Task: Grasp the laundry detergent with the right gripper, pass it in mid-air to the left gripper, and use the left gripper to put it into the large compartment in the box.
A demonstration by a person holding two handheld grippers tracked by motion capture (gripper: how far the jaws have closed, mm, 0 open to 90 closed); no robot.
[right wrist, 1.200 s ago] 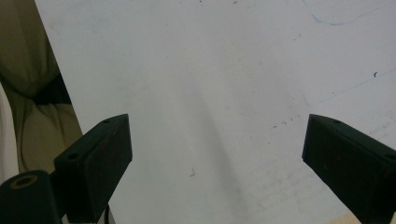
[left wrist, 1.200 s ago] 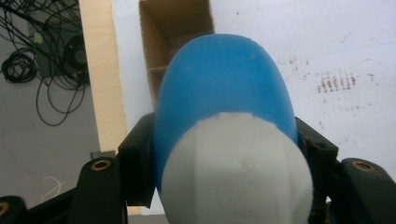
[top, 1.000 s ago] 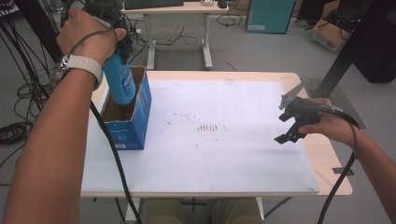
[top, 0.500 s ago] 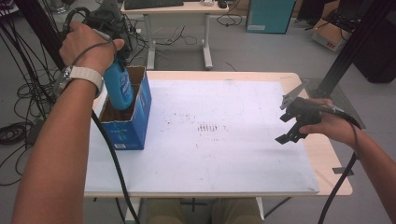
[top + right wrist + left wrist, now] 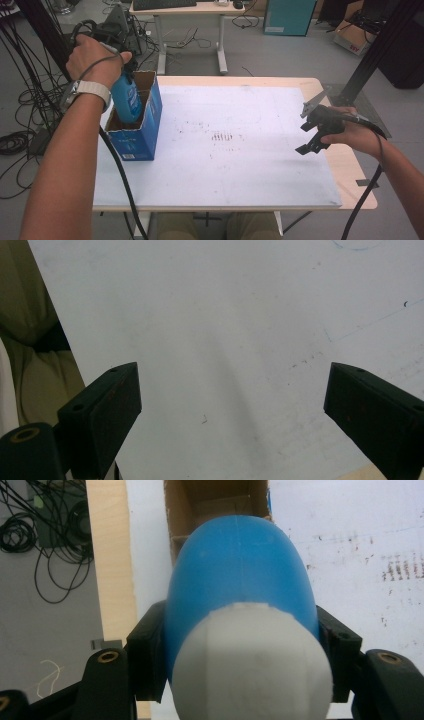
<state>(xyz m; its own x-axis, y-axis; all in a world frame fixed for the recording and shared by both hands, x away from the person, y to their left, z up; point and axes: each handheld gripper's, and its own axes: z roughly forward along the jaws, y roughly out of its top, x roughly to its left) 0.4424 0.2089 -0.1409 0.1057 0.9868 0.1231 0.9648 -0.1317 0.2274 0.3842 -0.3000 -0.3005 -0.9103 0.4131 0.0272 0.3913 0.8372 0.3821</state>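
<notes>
- Left gripper [image 5: 125,75]: black jaws clamped on a blue bottle [image 5: 127,98], one pad on each side just below its cap. Grip firm; nothing slack in the left gripper view.
- Bottle: smooth, glossy blue plastic, rounded shoulder, oval body. White cap [image 5: 250,665] with faint facets, matte. Printed label on the body, too small to read.
- Bottle hangs cap-up, slightly tilted, its lower end inside the open top of a box [image 5: 137,132].
- Box: corrugated cardboard, raw brown inside, blue printed outside, rectangular, flaps open. It stands near the left edge of the table [image 5: 350,170].
- Table: pale wood top, rounded corners, covered by a white sheet [image 5: 240,165] with dark smudges and faint pen lines.
- Right gripper [image 5: 312,130]: jaws wide apart, nothing between them. It hovers over the sheet's right edge, well apart from the box. Pads flat, black, rectangular, with a fine grain.
- Black cable trails from each gripper.
</notes>
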